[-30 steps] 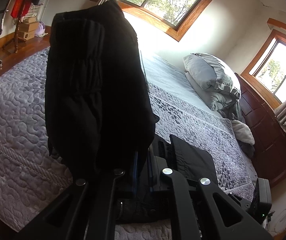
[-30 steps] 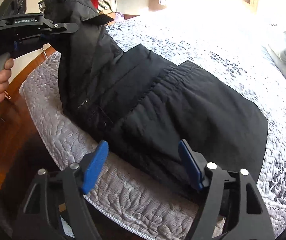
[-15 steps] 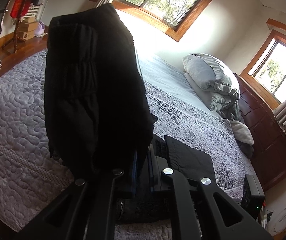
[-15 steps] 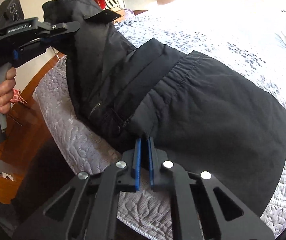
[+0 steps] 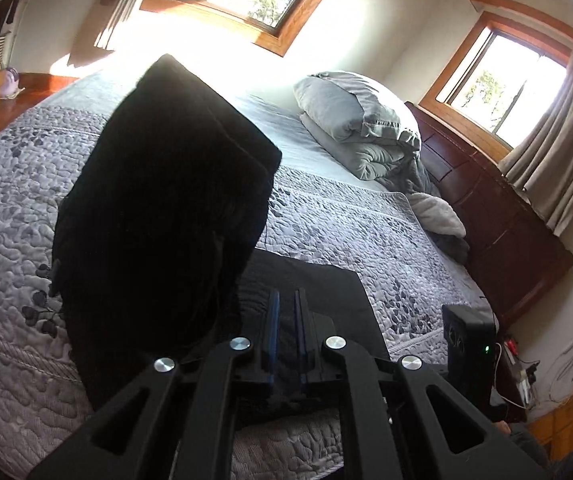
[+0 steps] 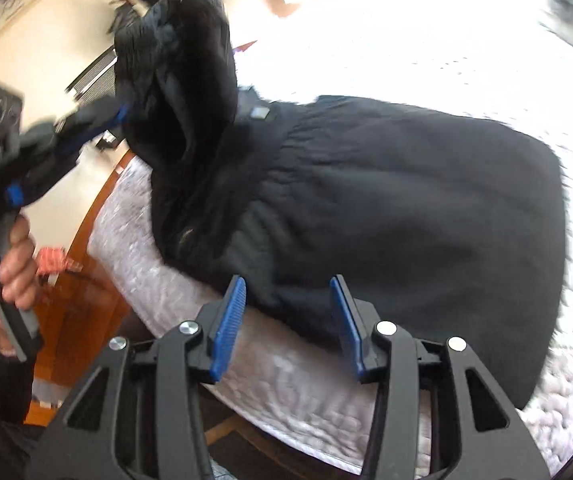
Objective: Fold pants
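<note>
The black pants [image 6: 386,208] lie across the near corner of the quilted bed [image 5: 366,232], part flat on the quilt, one end lifted clear. Left gripper [image 6: 116,118]: blue pads closed on that raised end, as the right wrist view shows, though blurred; in its own view the fabric hangs to the left of the near-closed pads [image 5: 273,320], so the exact bite cannot be confirmed there. Right gripper [image 6: 286,320]: jaws spread wide, holding nothing, straddling the near edge of the flat portion without visible contact. Judgement: the step in hand is carrying the raised end over onto the flat part. To do it well, the right gripper should pin or pinch the near edge before the left travels, the lifted cloth should be kept taut, and edges matched before release; slack would leave a skewed, bunched fold. Containers: none identifiable; a dark wooden dresser [image 5: 506,232] beside the bed is shut, contents not visible
</note>
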### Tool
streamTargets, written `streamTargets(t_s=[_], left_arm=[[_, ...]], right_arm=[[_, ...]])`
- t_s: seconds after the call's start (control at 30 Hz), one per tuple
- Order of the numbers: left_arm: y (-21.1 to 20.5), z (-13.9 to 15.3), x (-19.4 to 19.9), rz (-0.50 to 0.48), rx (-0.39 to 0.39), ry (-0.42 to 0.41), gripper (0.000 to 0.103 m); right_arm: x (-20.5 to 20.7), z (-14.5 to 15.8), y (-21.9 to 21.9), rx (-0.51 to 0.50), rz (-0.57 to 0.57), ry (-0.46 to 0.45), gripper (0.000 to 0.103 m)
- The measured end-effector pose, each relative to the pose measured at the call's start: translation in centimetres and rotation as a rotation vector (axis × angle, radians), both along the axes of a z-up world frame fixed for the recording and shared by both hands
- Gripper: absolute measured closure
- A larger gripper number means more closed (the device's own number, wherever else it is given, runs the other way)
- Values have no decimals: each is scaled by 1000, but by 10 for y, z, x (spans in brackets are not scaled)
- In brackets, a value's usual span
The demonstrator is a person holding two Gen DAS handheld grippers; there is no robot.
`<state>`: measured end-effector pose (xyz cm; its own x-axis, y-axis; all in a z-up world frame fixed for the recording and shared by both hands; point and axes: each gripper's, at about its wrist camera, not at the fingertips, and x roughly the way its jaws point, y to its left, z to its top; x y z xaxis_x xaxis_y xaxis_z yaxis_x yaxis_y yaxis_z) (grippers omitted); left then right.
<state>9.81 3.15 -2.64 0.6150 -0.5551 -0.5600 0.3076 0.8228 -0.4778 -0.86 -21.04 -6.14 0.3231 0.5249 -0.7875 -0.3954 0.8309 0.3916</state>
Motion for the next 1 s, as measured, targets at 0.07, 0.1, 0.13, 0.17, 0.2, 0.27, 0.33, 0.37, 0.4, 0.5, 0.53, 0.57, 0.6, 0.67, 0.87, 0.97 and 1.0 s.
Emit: streamTargets(t_s=[0.07,0.1,0.13,0.17,0.2,0.27,0.33,0.37,0.4,0.5,0.53,0.57,0.6,0.67,0.87,0.97,1.0], left_arm=[[2,-2,-3,9,-3,10,96],[6,-3,-2,21,-9,18,96],[11,-4,-1,38,-12,24,96],[16,-5,0,52,-11,30,96],[22,-6,2,65,-7,37,96],[30,-11,7,76,13,52,90],[30,-20,18,89,49,81,88],[29,-26,24,88,67,97,88],[26,-32,29,95,97,115,88],[20,-55,46,118,205,172,84],[20,-62,48,121,227,192,80],[19,-68,52,122,241,213,71],[20,-73,55,129,251,231,65],[20,-78,56,133,256,240,56],[23,-76,52,157,266,236,25],[27,-78,52,172,251,253,18],[29,-79,52,177,245,257,18]], right_arm=[[0,0,-16,5,-45,8,56],[2,0,-22,6,-59,11,56],[3,0,-26,14,-69,14,56],[6,-1,-30,30,-82,19,56],[10,-2,-32,54,-97,28,52],[20,-2,-32,115,-112,45,48],[32,-2,-27,114,-122,48,48],[40,-3,-21,102,-122,47,46],[48,-1,-20,94,-125,48,43],[73,2,-7,88,-132,57,34],[80,4,-3,87,-130,57,33],[86,6,0,85,-128,56,33],[92,8,3,83,-131,53,30],[106,11,10,98,-131,44,28],[156,12,27,104,-139,75,15],[175,1,33,133,-139,132,15],[179,-3,35,145,-135,145,15]])
